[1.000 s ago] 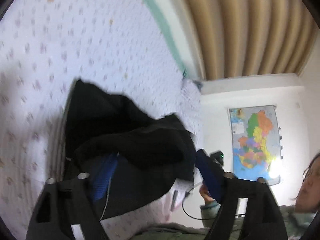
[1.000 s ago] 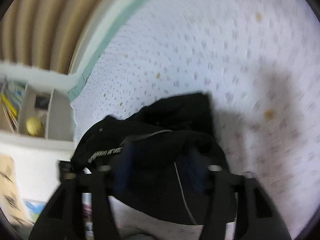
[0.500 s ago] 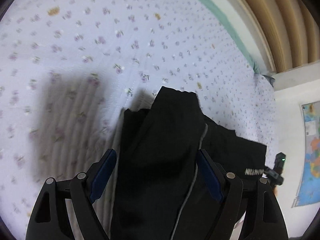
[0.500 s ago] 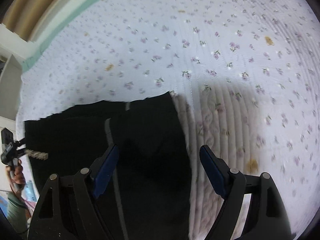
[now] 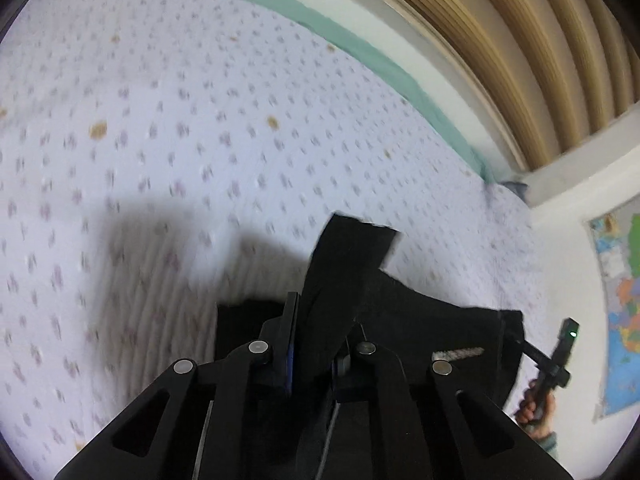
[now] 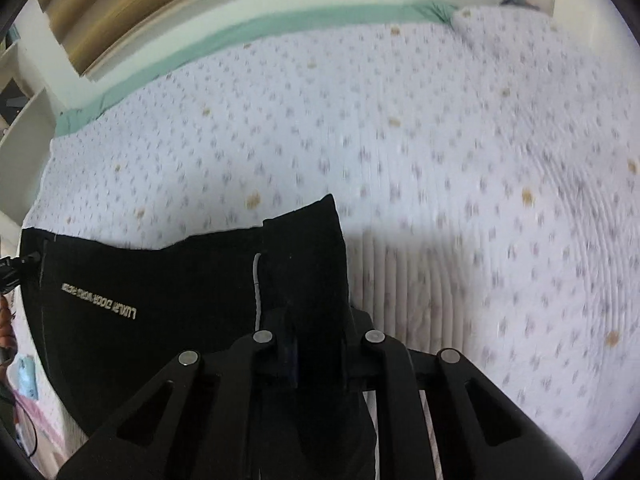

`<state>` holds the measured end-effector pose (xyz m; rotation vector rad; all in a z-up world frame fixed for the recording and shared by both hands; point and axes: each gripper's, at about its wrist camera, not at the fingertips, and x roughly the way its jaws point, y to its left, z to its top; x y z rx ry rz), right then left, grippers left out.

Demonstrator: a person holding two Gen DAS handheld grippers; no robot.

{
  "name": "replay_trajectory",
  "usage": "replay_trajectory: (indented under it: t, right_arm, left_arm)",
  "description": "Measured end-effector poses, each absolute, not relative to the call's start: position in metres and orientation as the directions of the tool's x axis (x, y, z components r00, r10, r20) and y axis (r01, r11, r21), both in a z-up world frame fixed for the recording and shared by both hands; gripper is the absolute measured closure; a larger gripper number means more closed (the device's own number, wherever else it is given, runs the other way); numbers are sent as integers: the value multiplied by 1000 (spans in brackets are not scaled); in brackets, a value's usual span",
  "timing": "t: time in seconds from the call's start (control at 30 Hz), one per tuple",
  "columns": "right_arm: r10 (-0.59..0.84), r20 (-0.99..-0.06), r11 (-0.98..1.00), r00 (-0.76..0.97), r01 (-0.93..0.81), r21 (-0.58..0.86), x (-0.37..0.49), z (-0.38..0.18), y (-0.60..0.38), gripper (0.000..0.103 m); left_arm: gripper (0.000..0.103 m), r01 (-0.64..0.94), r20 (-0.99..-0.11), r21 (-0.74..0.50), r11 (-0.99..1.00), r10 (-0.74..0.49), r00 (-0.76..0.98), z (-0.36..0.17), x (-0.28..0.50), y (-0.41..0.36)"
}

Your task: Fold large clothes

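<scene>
Left wrist view: left gripper (image 5: pixel 314 344) pinches black garment (image 5: pixel 420 320) on floral bedspread (image 5: pixel 200 120); a strip points far, the rest runs right toward right gripper (image 5: pixel 560 354); near part hidden.

Right wrist view: right gripper (image 6: pixel 316 344) clamps the garment's (image 6: pixel 160 280) right corner; long axis left-right; lettering blurred.

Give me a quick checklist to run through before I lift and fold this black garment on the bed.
1. Left gripper shut on the black garment: ok.
2. Right gripper shut on the garment's other corner: ok.
3. Fabric caught squarely between the pads, not just an edge: cannot tell, the dark cloth hides it.
4. Floral bedspread bare ahead of the garment for laying the fold: ok.
5. Garment flat without bunching: not ok, a flap stands up at the left gripper.
6. Printed lettering side up: ok.
</scene>
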<state>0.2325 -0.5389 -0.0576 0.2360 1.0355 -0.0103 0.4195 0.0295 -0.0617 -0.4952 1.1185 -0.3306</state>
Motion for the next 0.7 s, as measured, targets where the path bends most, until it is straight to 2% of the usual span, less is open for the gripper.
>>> replay_trajectory:
  t: [0.17, 0.27, 0.33, 0.47, 0.53, 0.6, 0.67, 0.7]
  right_arm:
    - [75, -925, 973, 372, 176, 150, 279, -127, -538, 88]
    - [72, -946, 972, 315, 190, 137, 285, -160, -533, 85]
    - [64, -949, 971, 309, 198, 130, 286, -158, -532, 84]
    - [69, -950, 969, 306, 206, 136, 279, -135, -534, 73]
    - [68, -934, 970, 351, 196, 145, 264, -107, -530, 71]
    - [92, -902, 971, 422, 163, 175, 242, -74, -523, 59]
    - [121, -866, 972, 486, 118, 202, 216, -44, -508, 30]
    - [136, -854, 972, 503, 98, 212, 207, -36, -499, 27]
  left_arm:
    - [91, -98, -870, -441, 892, -399, 288, -137, 449, 22]
    - [87, -102, -895, -405, 909, -371, 248, -165, 449, 15]
    - [83, -86, -900, -392, 916, -362, 241, -161, 450, 14]
    - [76, -48, -897, -390, 920, -368, 244, -131, 447, 18]
    - [60, -42, -883, -392, 919, -364, 296, -103, 432, 29]
    - [54, -31, -860, -394, 919, -357, 364, -76, 413, 35]
    - [51, -8, -842, -388, 922, -351, 410, -50, 389, 36]
    - [48, 8, -830, -396, 918, -362, 424, -41, 376, 34]
